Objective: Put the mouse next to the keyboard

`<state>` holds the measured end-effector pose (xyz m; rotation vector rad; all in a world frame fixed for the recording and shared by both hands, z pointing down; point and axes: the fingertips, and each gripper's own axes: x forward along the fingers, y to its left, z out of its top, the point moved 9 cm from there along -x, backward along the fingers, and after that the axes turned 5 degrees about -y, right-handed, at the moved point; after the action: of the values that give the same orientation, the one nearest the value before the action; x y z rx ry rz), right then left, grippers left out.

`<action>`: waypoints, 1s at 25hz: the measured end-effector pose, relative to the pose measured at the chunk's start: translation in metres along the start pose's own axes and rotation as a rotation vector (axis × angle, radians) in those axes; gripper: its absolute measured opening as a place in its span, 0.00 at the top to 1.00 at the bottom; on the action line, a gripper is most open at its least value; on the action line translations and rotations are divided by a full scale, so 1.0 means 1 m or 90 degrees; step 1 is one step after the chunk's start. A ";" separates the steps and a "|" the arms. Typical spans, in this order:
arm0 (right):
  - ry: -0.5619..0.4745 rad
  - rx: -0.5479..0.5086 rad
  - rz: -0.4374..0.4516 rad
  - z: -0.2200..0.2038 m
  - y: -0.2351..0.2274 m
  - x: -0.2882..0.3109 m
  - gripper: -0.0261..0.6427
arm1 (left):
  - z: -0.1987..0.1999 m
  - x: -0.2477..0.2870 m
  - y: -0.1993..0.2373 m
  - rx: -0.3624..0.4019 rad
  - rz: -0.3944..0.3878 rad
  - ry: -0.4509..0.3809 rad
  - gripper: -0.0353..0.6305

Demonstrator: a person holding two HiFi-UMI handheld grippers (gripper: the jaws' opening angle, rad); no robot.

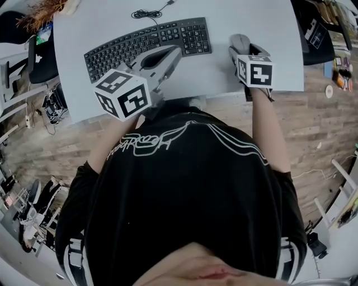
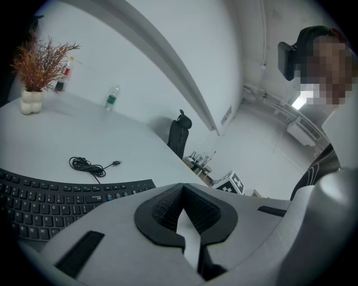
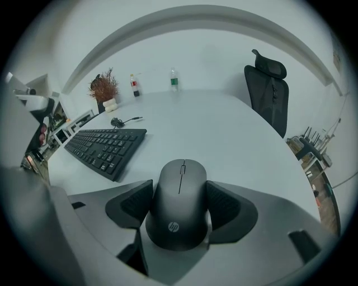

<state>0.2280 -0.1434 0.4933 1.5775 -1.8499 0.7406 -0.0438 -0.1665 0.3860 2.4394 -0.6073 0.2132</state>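
A dark grey mouse (image 3: 179, 204) sits between the pads of my right gripper (image 3: 179, 192), which is shut on its two sides. In the head view the mouse (image 1: 240, 41) and right gripper (image 1: 241, 50) are over the white table (image 1: 251, 22), a short gap to the right of the black keyboard (image 1: 148, 47). Whether the mouse touches the table I cannot tell. My left gripper (image 1: 174, 55) hovers over the keyboard's front right part, its pads together and nothing between them (image 2: 182, 190). The keyboard (image 3: 106, 148) lies to the mouse's left.
A coiled black cable (image 1: 146, 13) lies behind the keyboard. At the table's far side stand a dried plant in a white vase (image 3: 103, 89) and two bottles (image 3: 174, 79). A black office chair (image 3: 268, 95) stands by the far right edge. The table's front edge (image 1: 224, 92) is close to the person.
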 end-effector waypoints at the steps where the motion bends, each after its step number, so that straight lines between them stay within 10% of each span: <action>1: -0.002 -0.002 0.002 -0.001 0.000 0.000 0.56 | -0.001 -0.001 -0.002 -0.001 0.002 -0.001 0.94; 9: -0.045 -0.025 0.028 -0.006 -0.004 -0.012 0.53 | -0.013 -0.023 -0.024 0.011 0.030 -0.027 0.94; 22: -0.329 -0.077 0.128 0.031 0.017 -0.169 0.55 | 0.005 -0.054 -0.071 0.064 0.013 -0.085 0.94; 25: -0.377 -0.098 0.141 0.028 0.034 -0.209 0.91 | 0.009 -0.058 -0.087 0.079 -0.009 -0.092 0.94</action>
<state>0.2178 -0.0209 0.3186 1.6173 -2.4661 0.2122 -0.0536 -0.0887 0.3164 2.5945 -0.6569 0.0712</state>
